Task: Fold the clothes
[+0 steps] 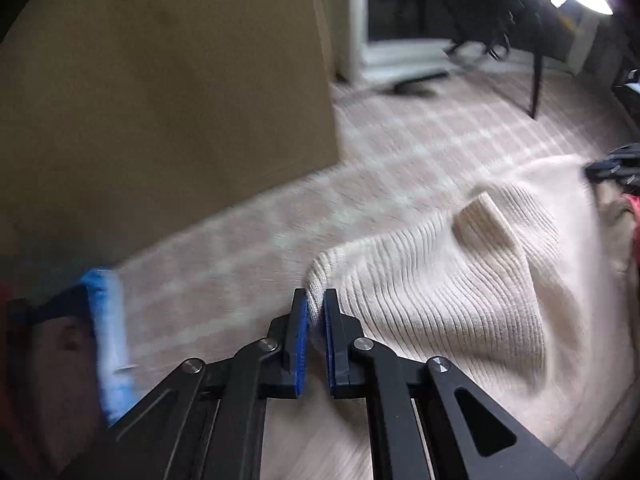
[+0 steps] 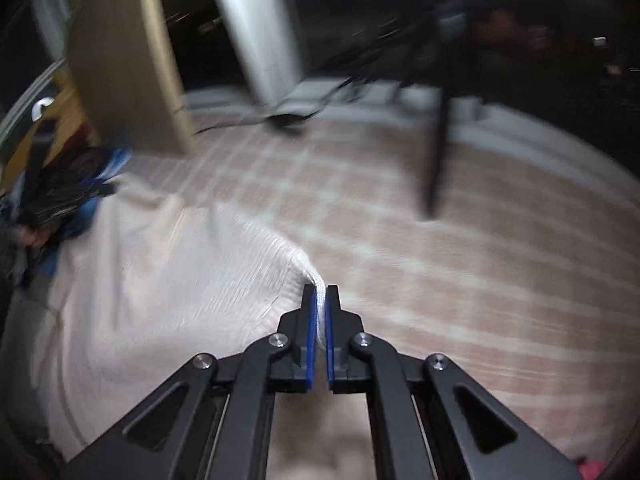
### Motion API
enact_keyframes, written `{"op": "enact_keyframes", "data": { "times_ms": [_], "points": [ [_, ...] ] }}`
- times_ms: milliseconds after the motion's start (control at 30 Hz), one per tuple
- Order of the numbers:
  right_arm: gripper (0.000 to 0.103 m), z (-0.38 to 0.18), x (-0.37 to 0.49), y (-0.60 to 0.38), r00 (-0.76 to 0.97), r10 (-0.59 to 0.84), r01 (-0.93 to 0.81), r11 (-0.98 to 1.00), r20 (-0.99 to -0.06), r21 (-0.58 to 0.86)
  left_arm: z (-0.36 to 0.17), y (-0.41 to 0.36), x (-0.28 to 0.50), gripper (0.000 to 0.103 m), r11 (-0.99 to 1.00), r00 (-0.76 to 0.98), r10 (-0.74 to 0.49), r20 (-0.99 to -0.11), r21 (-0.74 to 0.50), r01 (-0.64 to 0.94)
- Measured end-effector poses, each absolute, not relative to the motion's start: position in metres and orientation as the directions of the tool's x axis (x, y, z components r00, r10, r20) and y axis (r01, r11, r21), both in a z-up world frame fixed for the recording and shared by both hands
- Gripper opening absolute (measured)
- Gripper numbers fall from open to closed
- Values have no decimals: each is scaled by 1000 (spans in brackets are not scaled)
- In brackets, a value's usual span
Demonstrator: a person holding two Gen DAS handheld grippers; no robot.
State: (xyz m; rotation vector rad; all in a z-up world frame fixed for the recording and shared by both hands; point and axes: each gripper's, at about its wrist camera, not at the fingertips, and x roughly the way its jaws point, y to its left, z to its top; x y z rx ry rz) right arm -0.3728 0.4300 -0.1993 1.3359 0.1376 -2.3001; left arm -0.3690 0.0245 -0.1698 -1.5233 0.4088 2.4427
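Observation:
A cream ribbed knit sweater [image 1: 452, 280] hangs stretched over the carpet between both grippers. My left gripper [image 1: 316, 300] is shut on one ribbed corner of it, the knit pinched between the blue pads. In the right wrist view the same sweater [image 2: 168, 280] spreads to the left, and my right gripper [image 2: 321, 294] is shut on another corner. The other gripper [image 2: 60, 196] shows dark and blurred at the far left of that view, and the right one [image 1: 616, 164] sits at the right edge of the left wrist view.
A beige checked carpet [image 2: 440, 264] covers the floor. A tan cabinet side [image 1: 168, 92] stands at left, with a white door frame [image 1: 360, 20] behind. A dark table leg [image 2: 438, 148] and cables [image 2: 288, 120] stand farther back. A blue and white cloth [image 1: 108, 332] lies at left.

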Motion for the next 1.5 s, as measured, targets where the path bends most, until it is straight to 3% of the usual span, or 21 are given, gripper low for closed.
{"op": "enact_keyframes", "data": {
  "times_ms": [300,433,667,767,800,967,1133,1267,1367,1433,1500],
  "points": [
    [4,-235,-379,419,-352,-212,425,-904,-912,46,-194,18,-381,15,-942,-388,-24,-922,150,-300],
    [4,-233,-370,409,-363,-117,450,-891,-924,-64,-185,12,-372,12,-939,-396,-80,-915,203,-279],
    [5,-221,-373,407,-374,-95,421,-904,-922,-77,-149,-1,-352,17,-949,-460,-84,-884,211,-233],
    [8,-204,-369,413,-443,-87,389,-915,-892,-104,-120,-27,-331,30,-957,-493,-54,-868,186,-221],
    [9,-197,-368,415,-458,-97,381,-919,-883,-97,-110,-36,-324,37,-960,-502,-47,-863,179,-216],
    [9,-167,-346,410,-432,-292,417,-903,-853,98,-107,-82,-247,37,-983,-453,-4,-891,87,-163],
    [9,-169,-304,351,-355,-379,541,-829,-855,142,-153,-108,-169,37,-995,-322,5,-947,29,-99],
    [9,-172,-264,314,-276,-452,597,-772,-848,217,-181,-109,-131,37,-994,-244,90,-966,-72,-82],
    [17,-176,-236,288,-233,-472,613,-750,-850,249,-200,-105,-106,38,-985,-192,166,-967,-153,-81],
    [18,-180,-219,274,-219,-464,615,-749,-858,247,-206,-100,-95,51,-980,-191,189,-963,-172,-105],
    [18,-184,-202,254,-201,-455,614,-748,-868,250,-207,-91,-93,50,-971,-198,193,-961,-159,-177]
  ]
}}
